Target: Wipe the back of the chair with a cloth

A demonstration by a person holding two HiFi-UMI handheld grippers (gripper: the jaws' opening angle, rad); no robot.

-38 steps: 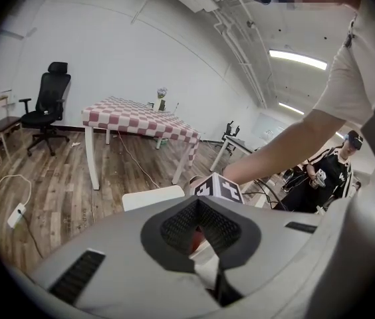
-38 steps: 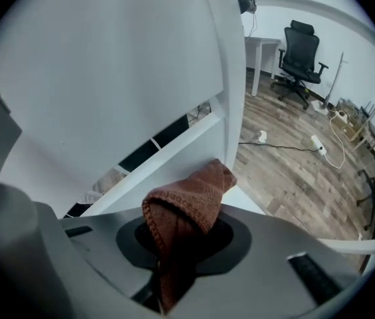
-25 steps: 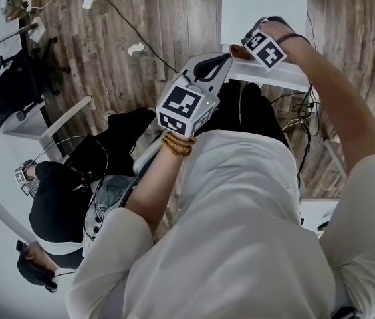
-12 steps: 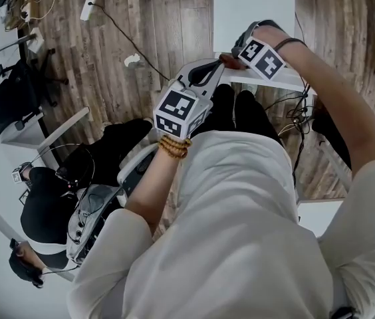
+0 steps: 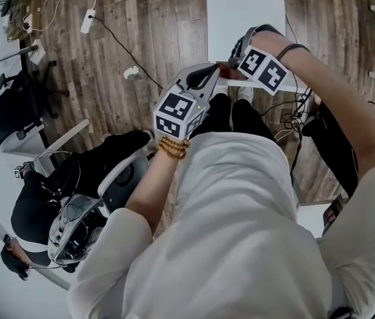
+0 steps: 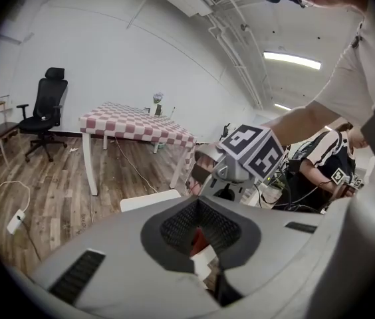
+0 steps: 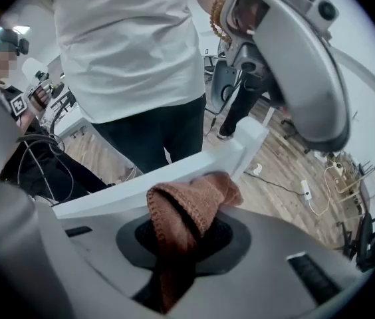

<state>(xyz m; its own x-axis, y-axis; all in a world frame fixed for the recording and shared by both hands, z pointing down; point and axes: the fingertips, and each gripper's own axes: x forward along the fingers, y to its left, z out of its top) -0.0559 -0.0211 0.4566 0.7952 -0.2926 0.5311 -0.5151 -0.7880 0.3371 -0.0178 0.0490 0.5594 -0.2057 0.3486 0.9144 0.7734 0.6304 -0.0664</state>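
Rust-brown knitted cloth (image 7: 194,201): bunched, clamped between the jaws of the right gripper (image 7: 189,234), its folded end pressed onto the top rail of the chair back (image 7: 141,186). Chair back: white, a narrow bar crossing the right gripper view from 8 o'clock to 2 o'clock; in the head view it lies at 12 o'clock from the wearer's body, with the white chair seat (image 5: 244,12) beyond it, also at 12 o'clock. Left gripper (image 5: 211,74): at 8 o'clock from the right gripper and close beside it, jaws drawn together on nothing; through the hollow of its pads its own view shows only a sliver of red and white. Marker cubes: one on each gripper, both facing up. Beaded bracelet (image 5: 174,145): on the left wrist. Wearer: white shirt (image 5: 234,231), dark trousers (image 7: 154,128), standing just behind the rail. Wooden floor (image 5: 147,32): plank, with a white power strip (image 5: 89,18) and cable at 11 o'clock. Black office chair (image 6: 44,108): at 9 o'clock in the left gripper view, near a checked table (image 6: 134,121). Seated person in a striped top (image 6: 327,161): at 3 o'clock in that view.
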